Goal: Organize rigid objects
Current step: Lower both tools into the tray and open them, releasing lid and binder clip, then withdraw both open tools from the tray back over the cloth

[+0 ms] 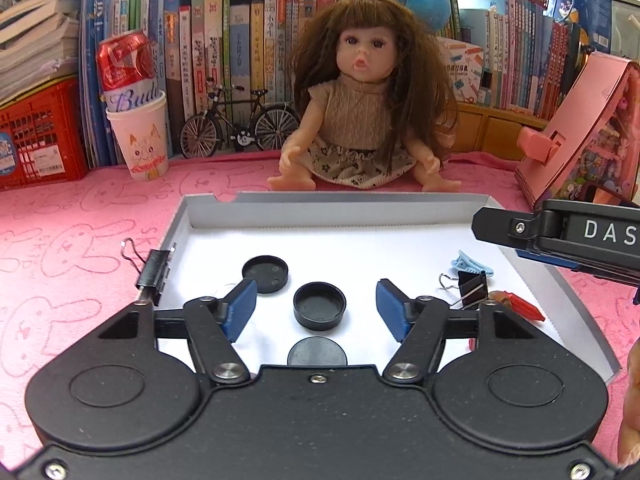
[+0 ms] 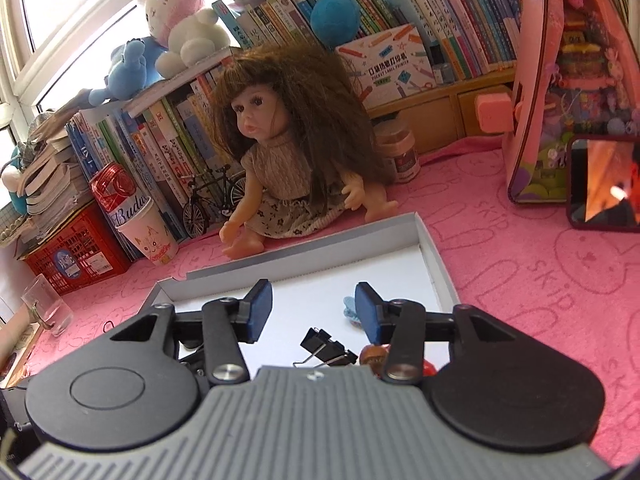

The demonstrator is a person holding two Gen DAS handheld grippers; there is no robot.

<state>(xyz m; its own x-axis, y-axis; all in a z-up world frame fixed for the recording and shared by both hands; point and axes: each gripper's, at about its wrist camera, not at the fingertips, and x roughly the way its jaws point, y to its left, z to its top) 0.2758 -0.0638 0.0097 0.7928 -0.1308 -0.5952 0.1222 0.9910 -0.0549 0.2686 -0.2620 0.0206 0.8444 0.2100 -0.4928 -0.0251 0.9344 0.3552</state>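
A shallow white box lid (image 1: 320,210) lies on the pink cloth. Inside it are three black round caps: one at the far left (image 1: 265,273), one in the middle (image 1: 319,305), one nearest me (image 1: 317,353). My left gripper (image 1: 316,307) is open and empty, its blue pads either side of the middle cap, just above it. A black binder clip (image 1: 472,288), a light blue clip (image 1: 471,265) and a red clip (image 1: 520,305) lie at the lid's right. My right gripper (image 2: 314,312) is open and empty above the binder clip (image 2: 326,349) and blue clip (image 2: 351,309).
Another black binder clip (image 1: 154,271) is clamped on the lid's left wall. A doll (image 1: 360,120) sits behind the lid. A paper cup holding a red can (image 1: 138,136), a model bicycle (image 1: 240,124), a red crate (image 1: 40,140), books and a pink toy house (image 1: 588,128) surround it.
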